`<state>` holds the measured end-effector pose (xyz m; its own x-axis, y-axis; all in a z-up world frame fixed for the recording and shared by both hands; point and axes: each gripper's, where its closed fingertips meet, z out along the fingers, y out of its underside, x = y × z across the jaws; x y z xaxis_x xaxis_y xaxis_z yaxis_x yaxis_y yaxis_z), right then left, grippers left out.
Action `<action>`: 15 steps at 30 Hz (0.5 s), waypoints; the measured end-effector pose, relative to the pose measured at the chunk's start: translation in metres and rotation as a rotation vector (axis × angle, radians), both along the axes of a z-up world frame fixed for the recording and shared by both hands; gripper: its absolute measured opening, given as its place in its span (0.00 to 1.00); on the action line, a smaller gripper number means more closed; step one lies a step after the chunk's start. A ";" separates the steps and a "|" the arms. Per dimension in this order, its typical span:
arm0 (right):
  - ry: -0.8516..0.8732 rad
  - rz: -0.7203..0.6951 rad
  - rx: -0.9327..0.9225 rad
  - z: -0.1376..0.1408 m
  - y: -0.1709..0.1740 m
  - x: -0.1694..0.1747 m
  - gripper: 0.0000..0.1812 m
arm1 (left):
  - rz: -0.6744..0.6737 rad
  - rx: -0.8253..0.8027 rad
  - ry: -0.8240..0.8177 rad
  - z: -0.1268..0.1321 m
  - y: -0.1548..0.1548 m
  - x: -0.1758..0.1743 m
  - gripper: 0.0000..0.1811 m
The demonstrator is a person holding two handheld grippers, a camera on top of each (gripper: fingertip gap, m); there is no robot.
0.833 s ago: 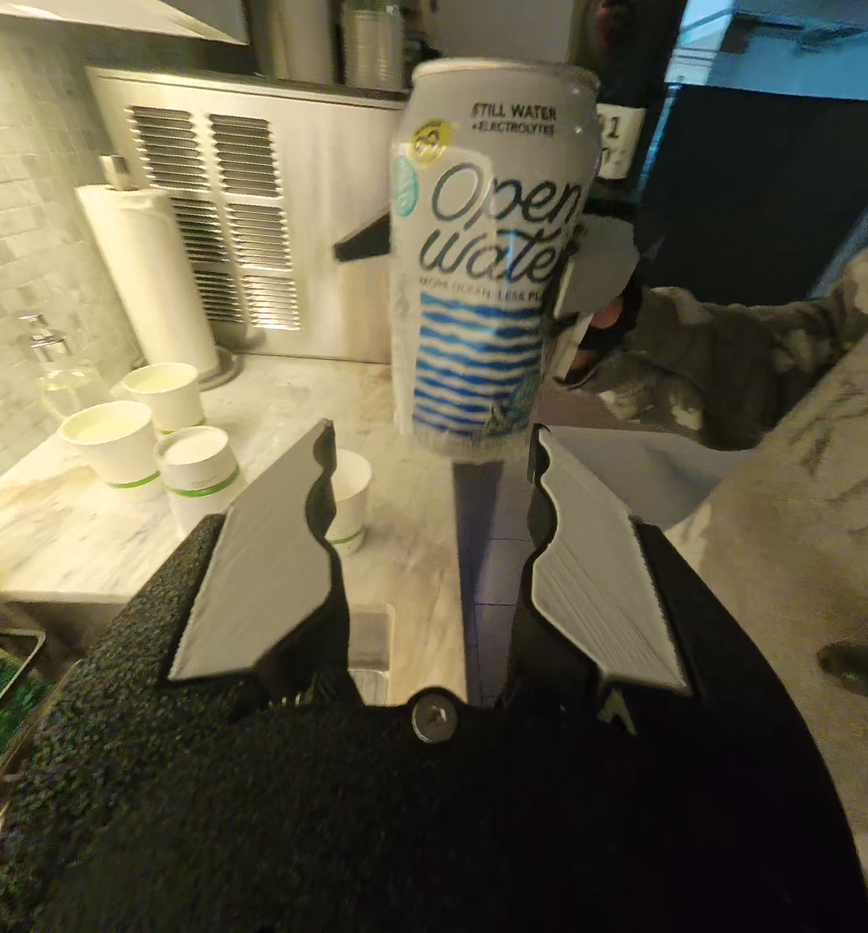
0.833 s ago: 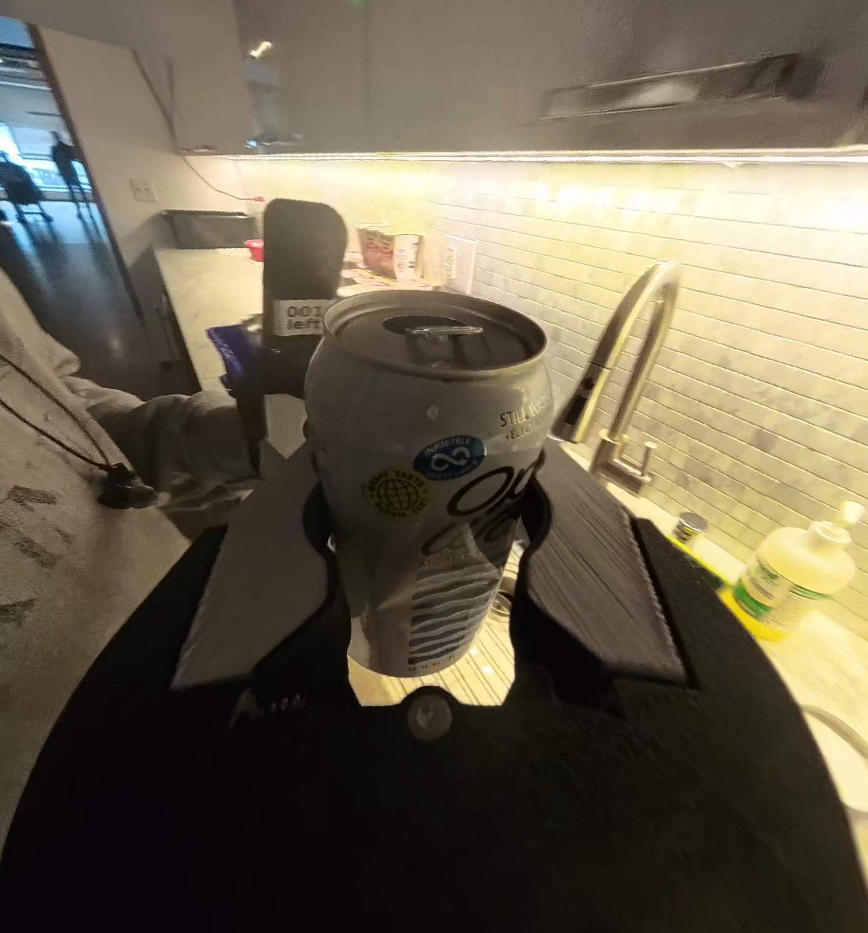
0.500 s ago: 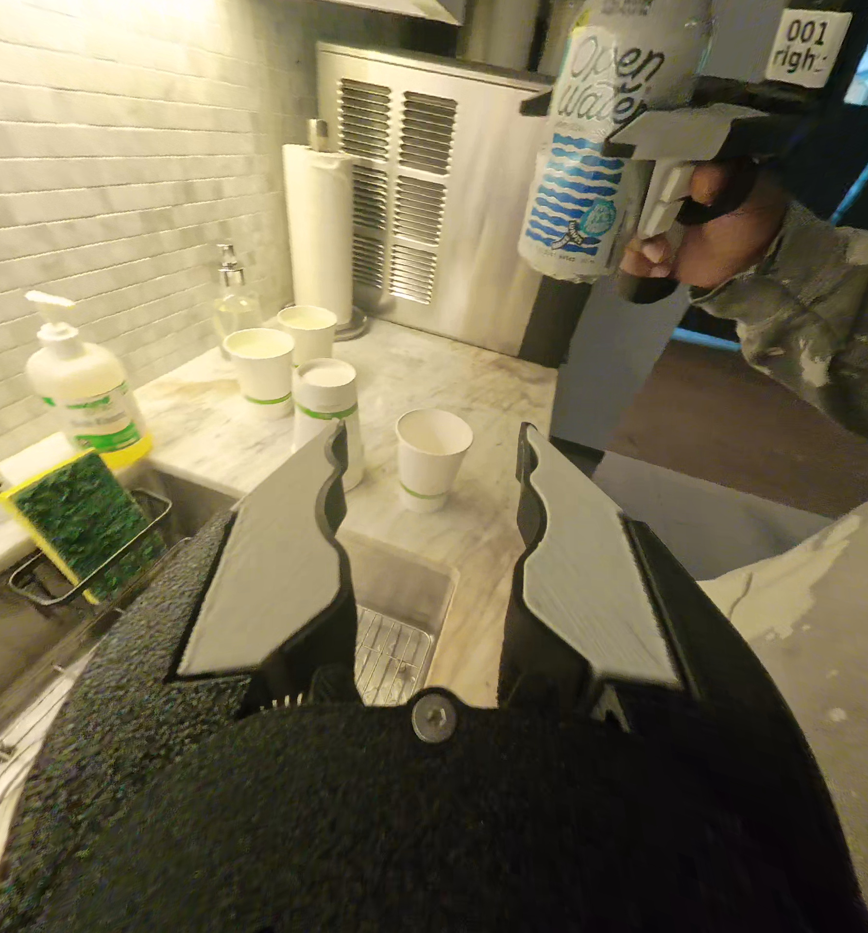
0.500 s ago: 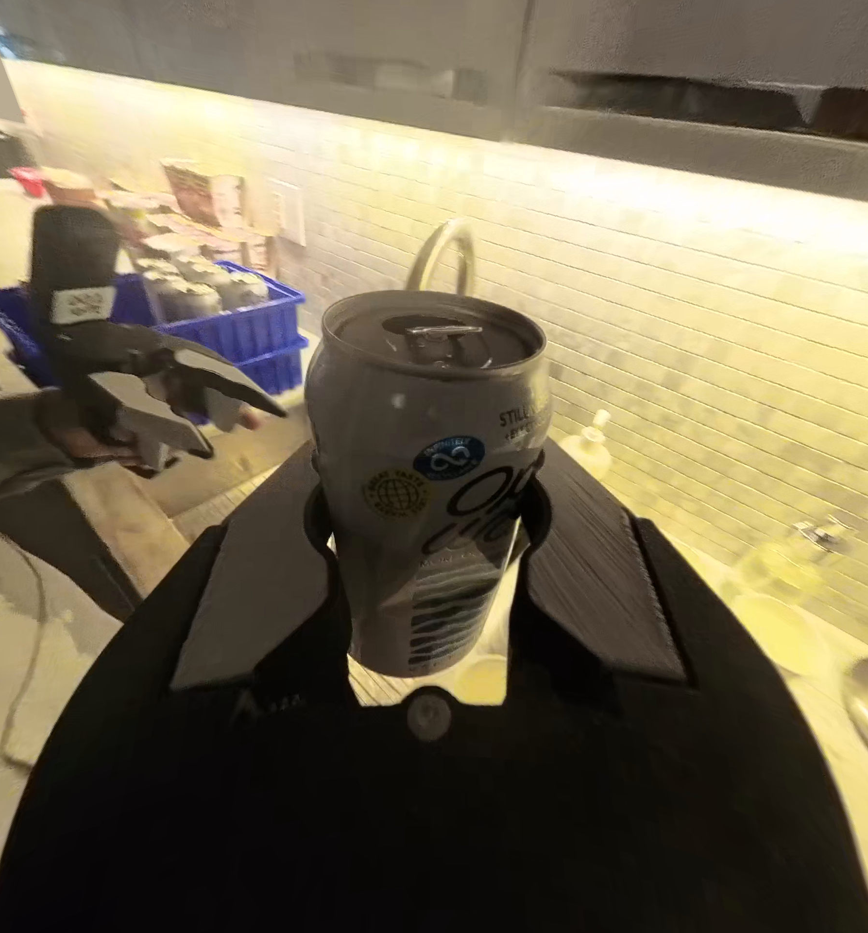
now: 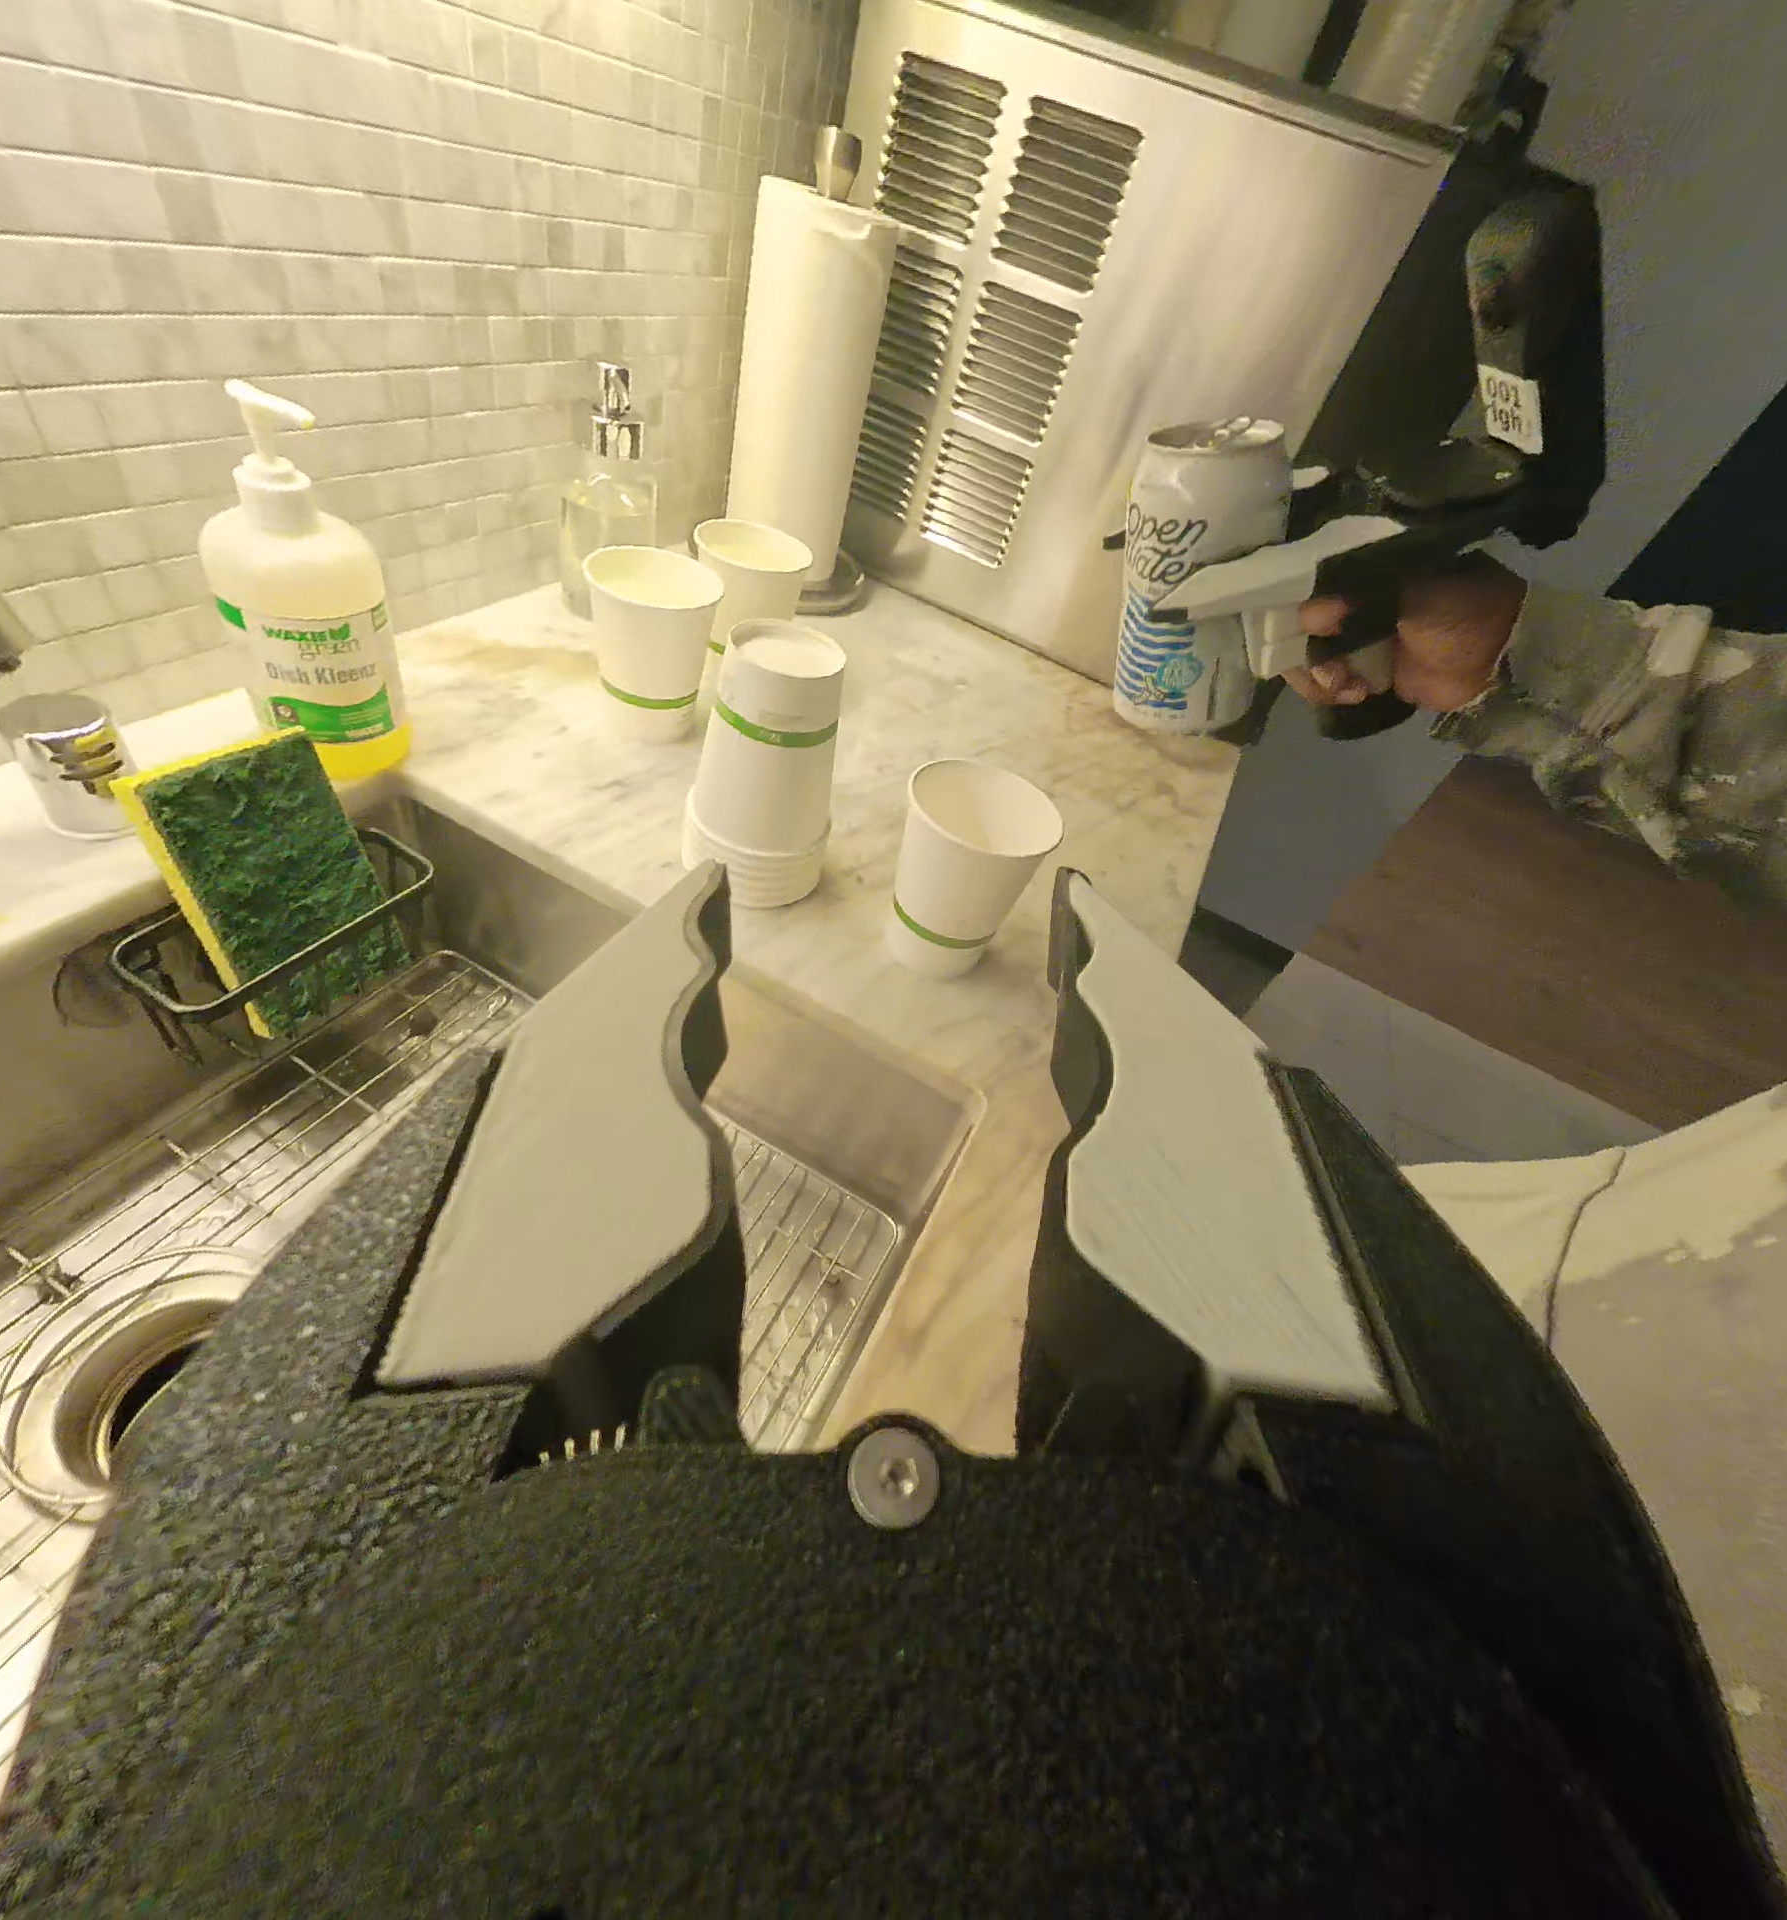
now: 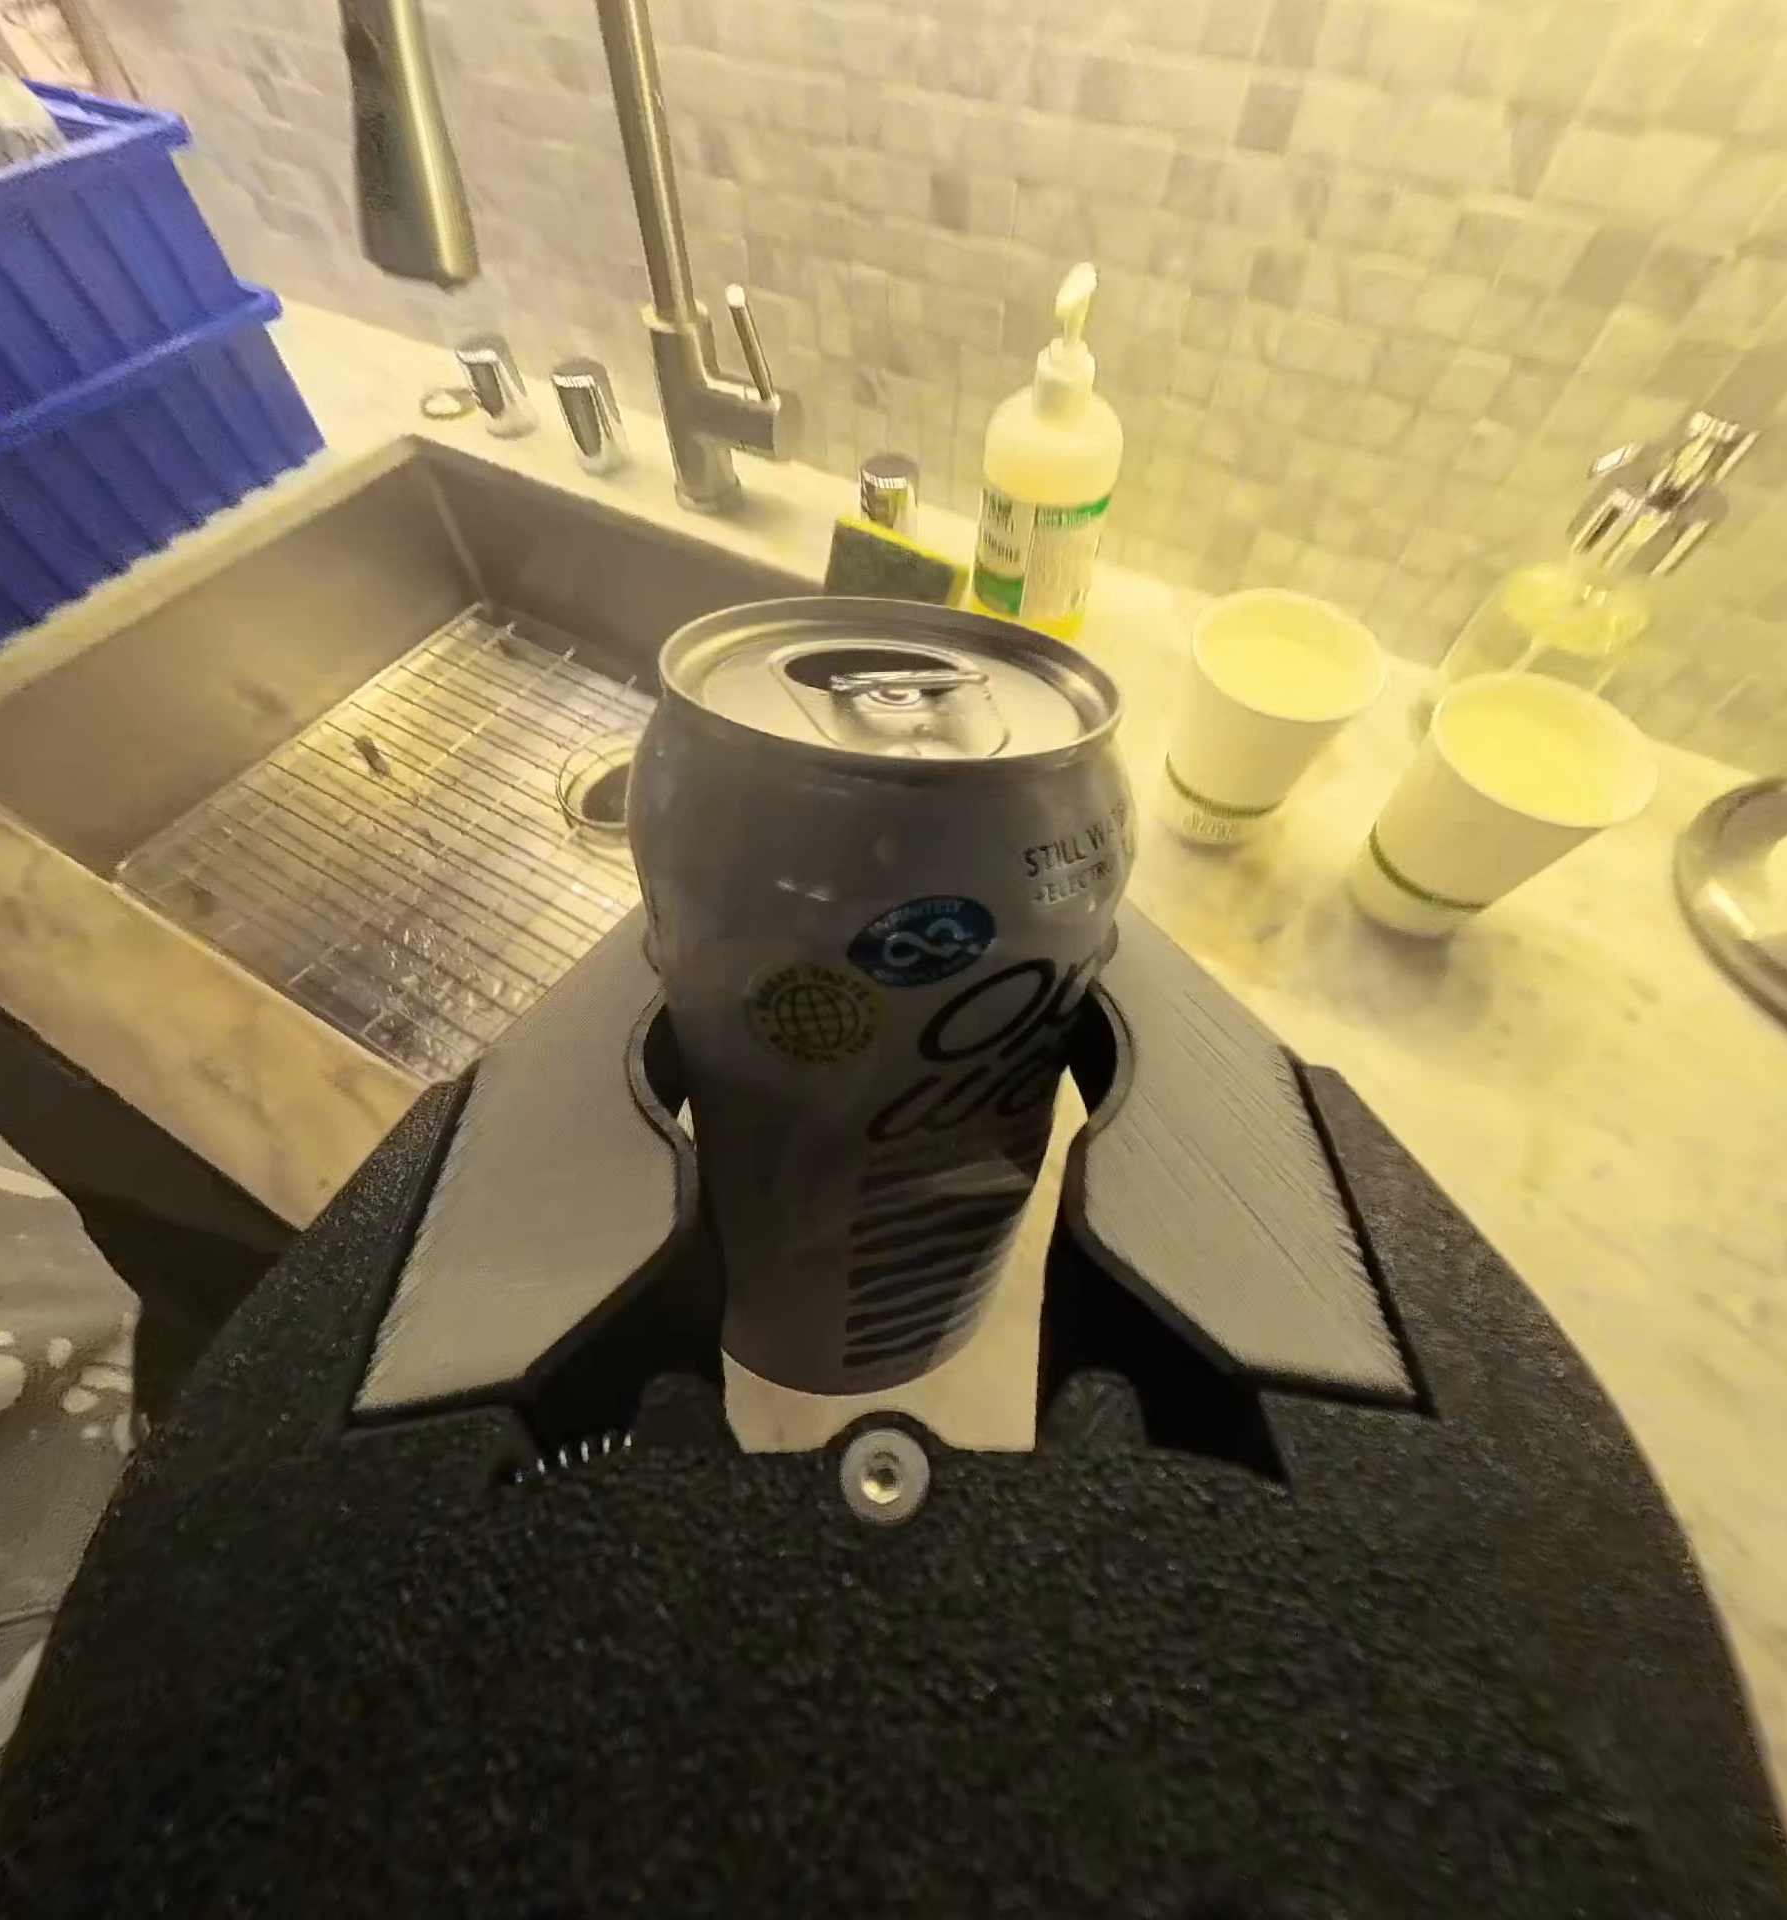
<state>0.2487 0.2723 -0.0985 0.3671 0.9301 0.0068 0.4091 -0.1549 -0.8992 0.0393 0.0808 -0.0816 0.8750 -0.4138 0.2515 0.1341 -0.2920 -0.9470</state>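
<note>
A: Now, state the condition of the right gripper [image 6: 884, 1049].

B: Its jaws are clamped on a drink can [image 6: 884, 935], one finger on each side of the body. The can stands upright with its top opened and the tab lying flat. In the left wrist view the same can [image 5: 1201, 582] is held above the far edge of the marble counter [image 5: 972, 707], in front of a louvred steel appliance [image 5: 1065, 312].

A: And the left gripper [image 5: 889, 904]?

B: Jaws spread apart, nothing between them. It hangs over the right end of the sink [image 5: 837, 1101], above the wire grid [image 5: 806, 1278].

A: Nearest objects?

B: A single white paper cup [image 5: 962, 873] with a green band stands upright just beyond the fingertips. Beside it is an inverted stack of cups [image 5: 764, 779]. Two more upright cups [image 5: 655, 634] stand nearer the tiled wall, by a paper towel roll [image 5: 806, 374]. A soap bottle [image 5: 302, 613] and a green sponge [image 5: 265, 873] in a black holder sit at the sink's back corner.
</note>
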 end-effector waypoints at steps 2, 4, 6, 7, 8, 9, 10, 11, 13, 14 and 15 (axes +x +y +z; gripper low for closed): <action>-0.043 -0.006 -0.021 -0.020 0.002 0.003 0.39 | 0.014 -0.016 0.008 -0.005 -0.002 -0.003 0.33; -0.091 -0.003 -0.042 -0.039 0.003 0.006 0.40 | 0.019 -0.027 0.005 -0.009 -0.004 -0.005 0.33; -0.131 0.004 -0.064 -0.054 0.002 0.008 0.40 | 0.019 -0.038 -0.007 -0.011 -0.005 -0.006 0.32; -0.150 0.008 -0.071 -0.061 0.001 0.008 0.40 | 0.022 -0.043 -0.012 -0.011 -0.006 -0.007 0.33; -0.167 0.012 -0.077 -0.066 0.000 0.009 0.40 | 0.023 -0.044 -0.014 -0.012 -0.006 -0.007 0.33; -0.182 0.015 -0.081 -0.071 0.000 0.009 0.40 | 0.022 -0.043 -0.009 -0.012 -0.007 -0.007 0.33; -0.195 0.018 -0.086 -0.075 -0.001 0.010 0.39 | 0.030 -0.039 0.002 -0.013 -0.007 -0.009 0.34; -0.207 0.022 -0.091 -0.078 -0.001 0.010 0.39 | 0.040 -0.036 0.014 -0.013 -0.007 -0.010 0.34; -0.236 0.029 -0.093 -0.085 -0.002 0.010 0.39 | 0.044 -0.034 0.019 -0.014 -0.008 -0.011 0.34; -0.252 0.034 -0.093 -0.088 -0.003 0.011 0.39 | 0.050 -0.033 0.022 -0.014 -0.008 -0.012 0.34; -0.267 0.039 -0.093 -0.091 -0.003 0.011 0.39 | 0.053 -0.030 0.027 -0.014 -0.009 -0.012 0.34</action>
